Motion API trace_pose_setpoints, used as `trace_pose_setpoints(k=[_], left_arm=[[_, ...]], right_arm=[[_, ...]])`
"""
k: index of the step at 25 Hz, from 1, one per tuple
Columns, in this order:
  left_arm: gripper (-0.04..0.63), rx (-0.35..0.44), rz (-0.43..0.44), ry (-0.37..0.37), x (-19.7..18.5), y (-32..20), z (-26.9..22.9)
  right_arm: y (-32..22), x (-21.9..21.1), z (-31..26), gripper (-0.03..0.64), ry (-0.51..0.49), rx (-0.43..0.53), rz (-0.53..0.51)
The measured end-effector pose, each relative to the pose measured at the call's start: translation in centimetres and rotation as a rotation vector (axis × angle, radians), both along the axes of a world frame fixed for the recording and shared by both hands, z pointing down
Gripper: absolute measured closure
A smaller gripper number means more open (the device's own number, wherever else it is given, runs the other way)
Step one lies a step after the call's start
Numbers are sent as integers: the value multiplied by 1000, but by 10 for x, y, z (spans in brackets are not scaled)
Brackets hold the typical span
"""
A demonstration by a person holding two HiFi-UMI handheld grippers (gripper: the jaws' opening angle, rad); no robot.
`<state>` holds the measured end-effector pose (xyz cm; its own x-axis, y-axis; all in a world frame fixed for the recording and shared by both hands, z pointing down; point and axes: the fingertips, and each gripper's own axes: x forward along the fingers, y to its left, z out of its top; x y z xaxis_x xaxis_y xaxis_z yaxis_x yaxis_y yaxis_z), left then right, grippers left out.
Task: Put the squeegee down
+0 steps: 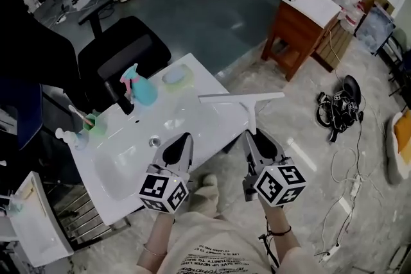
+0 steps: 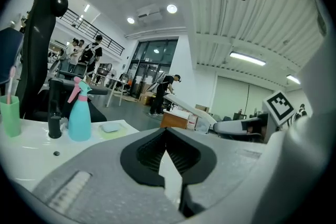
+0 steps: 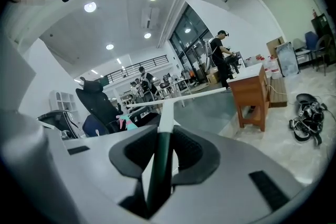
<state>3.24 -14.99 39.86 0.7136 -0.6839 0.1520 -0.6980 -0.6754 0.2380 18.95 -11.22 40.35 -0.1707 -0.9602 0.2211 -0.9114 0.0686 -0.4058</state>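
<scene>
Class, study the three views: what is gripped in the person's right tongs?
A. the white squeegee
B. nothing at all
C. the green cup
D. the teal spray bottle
A: the right tongs are closed on the handle of the squeegee, whose blade sticks out crosswise ahead of them.

I hold both grippers out side by side in front of my body, pointing forward and slightly downward. The left gripper has its jaws together at the tips with nothing between them. The right gripper is clamped on the dark handle of the squeegee, a pad pressing each side. My left forearm and right forearm reach up from the lower edge.
</scene>
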Motion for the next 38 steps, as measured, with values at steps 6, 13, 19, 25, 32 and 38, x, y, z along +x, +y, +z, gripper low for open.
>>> trace_pose_setpoints(k=[6, 13, 19, 25, 32, 38], left_arm=[[572, -50, -8, -1, 16, -45, 14], [574, -96, 10, -5, 28, -93, 30], [572, -140, -20, -3, 28, -115, 46], [572, -183, -60, -9, 30, -131, 61], [574, -239, -139, -9, 33, -145, 83], [574, -284, -186, -4, 31, -153, 105]], right_arm=[[-58, 7, 12, 520, -3, -45, -47], [-110, 4, 27, 520, 19, -91, -105], [-139, 4, 43, 520, 40, -125, -151], [-159, 3, 64, 520, 72, -174, -202], [-185, 3, 91, 520, 122, -235, -267], [-201, -8, 117, 520, 153, -275, -323]])
